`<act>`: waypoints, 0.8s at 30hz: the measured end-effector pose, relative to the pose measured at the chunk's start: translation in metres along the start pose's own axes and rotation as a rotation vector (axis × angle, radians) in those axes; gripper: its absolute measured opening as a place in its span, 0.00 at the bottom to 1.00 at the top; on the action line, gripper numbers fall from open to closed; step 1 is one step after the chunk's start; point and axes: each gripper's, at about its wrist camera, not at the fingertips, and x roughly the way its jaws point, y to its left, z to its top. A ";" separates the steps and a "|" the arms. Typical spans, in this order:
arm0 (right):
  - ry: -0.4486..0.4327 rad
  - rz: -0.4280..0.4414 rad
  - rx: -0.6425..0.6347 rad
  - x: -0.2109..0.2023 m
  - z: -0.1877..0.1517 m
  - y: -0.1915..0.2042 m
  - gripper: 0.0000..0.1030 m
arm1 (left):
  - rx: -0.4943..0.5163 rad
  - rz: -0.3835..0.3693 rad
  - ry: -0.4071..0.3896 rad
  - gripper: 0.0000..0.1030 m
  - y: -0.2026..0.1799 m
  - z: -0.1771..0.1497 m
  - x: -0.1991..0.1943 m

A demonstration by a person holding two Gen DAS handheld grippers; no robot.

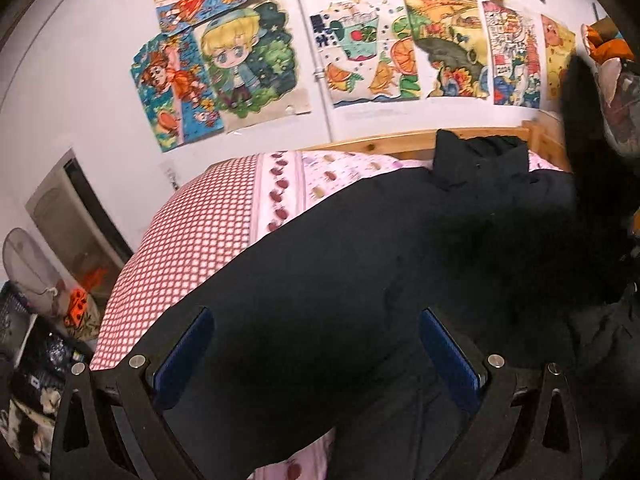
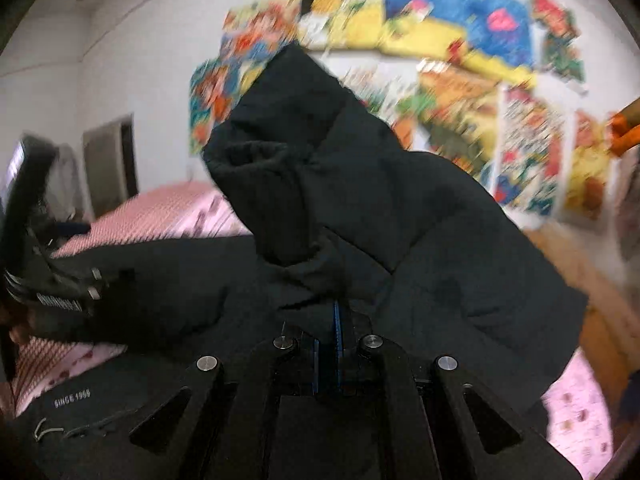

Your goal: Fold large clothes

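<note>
A large black padded jacket (image 1: 380,264) lies spread over a bed with a pink patterned cover (image 1: 188,240). My left gripper (image 1: 320,356) hovers over the jacket's near part, its blue pads (image 1: 188,354) wide apart with nothing pinched between them. In the right wrist view my right gripper (image 2: 336,320) is shut on a fold of the jacket's sleeve (image 2: 328,184), which stands lifted above the bed with its cuff (image 2: 248,160) hanging open toward the camera. The left gripper (image 2: 56,280) shows at the left edge of that view, low over the jacket.
A wooden bed frame (image 1: 400,142) runs along a white wall covered with colourful drawings (image 1: 360,48). Left of the bed stand a fan (image 1: 28,264) and cluttered boxes (image 1: 36,360). An orange object (image 1: 608,44) is at the far right.
</note>
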 end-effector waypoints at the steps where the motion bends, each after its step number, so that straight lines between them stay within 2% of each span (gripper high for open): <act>1: 0.031 0.022 0.007 0.007 -0.006 0.004 0.06 | -0.001 0.003 0.000 1.00 0.001 -0.002 -0.001; 5: 0.197 0.154 0.030 0.037 -0.024 0.019 0.08 | -0.023 -0.026 0.012 1.00 0.007 -0.009 -0.001; 6: 0.246 0.182 0.031 0.044 -0.030 0.022 0.14 | -0.035 -0.047 0.015 1.00 0.009 -0.012 0.001; 8: 0.341 0.233 0.030 0.053 -0.046 0.028 0.33 | -0.053 -0.095 0.010 1.00 0.012 -0.017 0.003; 10: 0.372 0.254 0.033 0.049 -0.060 0.032 0.62 | -0.058 -0.148 -0.003 1.00 0.012 -0.020 0.007; 11: 0.371 0.265 0.039 0.043 -0.060 0.031 0.65 | -0.055 -0.187 -0.012 1.00 0.012 -0.022 0.010; 14: 0.367 0.327 0.073 0.017 -0.069 0.021 0.66 | -0.026 -0.299 -0.020 1.00 0.004 -0.026 0.021; 17: 0.348 0.313 0.121 0.006 -0.068 0.005 0.67 | 0.015 -0.387 0.018 1.00 -0.016 -0.028 0.041; 20: 0.336 0.256 0.159 0.001 -0.069 -0.012 0.67 | 0.077 -0.403 0.067 0.99 -0.044 -0.027 0.071; 22: 0.336 0.201 0.189 -0.002 -0.077 -0.034 0.67 | 0.122 -0.388 0.071 0.91 -0.059 -0.022 0.084; 24: 0.338 0.171 0.216 -0.007 -0.083 -0.051 0.67 | 0.181 -0.381 0.057 0.88 -0.074 -0.014 0.097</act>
